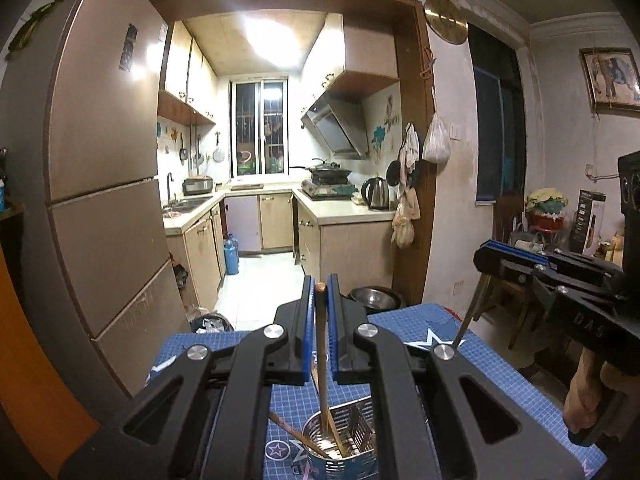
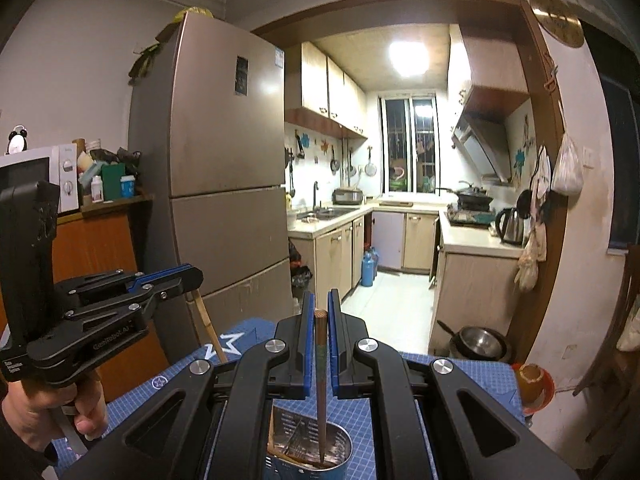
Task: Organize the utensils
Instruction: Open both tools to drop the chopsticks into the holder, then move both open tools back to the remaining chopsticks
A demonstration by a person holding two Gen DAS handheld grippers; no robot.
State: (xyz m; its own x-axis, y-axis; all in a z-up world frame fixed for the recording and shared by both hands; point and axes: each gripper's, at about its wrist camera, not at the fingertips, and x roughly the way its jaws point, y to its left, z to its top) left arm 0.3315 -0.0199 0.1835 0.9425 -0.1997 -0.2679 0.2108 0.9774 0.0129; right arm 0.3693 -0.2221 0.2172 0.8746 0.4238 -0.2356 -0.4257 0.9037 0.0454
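Note:
My left gripper (image 1: 320, 285) is shut on a light wooden chopstick (image 1: 322, 352) that stands almost upright, its lower end inside the metal utensil holder (image 1: 352, 456). Another chopstick (image 1: 294, 435) leans out of the holder to the left. At the right, my right gripper (image 1: 490, 254) grips a darker chopstick (image 1: 472, 312) that hangs down. In the right wrist view, my right gripper (image 2: 321, 297) is shut on that dark chopstick (image 2: 321, 380), tip down in the utensil holder (image 2: 340, 464). My left gripper (image 2: 192, 276) holds the pale chopstick (image 2: 208, 328).
The holder stands on a blue grid mat (image 2: 472, 376) with white stars. An orange cup (image 2: 534, 384) sits at the mat's right edge. A metal pan (image 2: 480, 344) lies beyond the table. A tall fridge (image 2: 224, 160) stands at the left, the kitchen doorway ahead.

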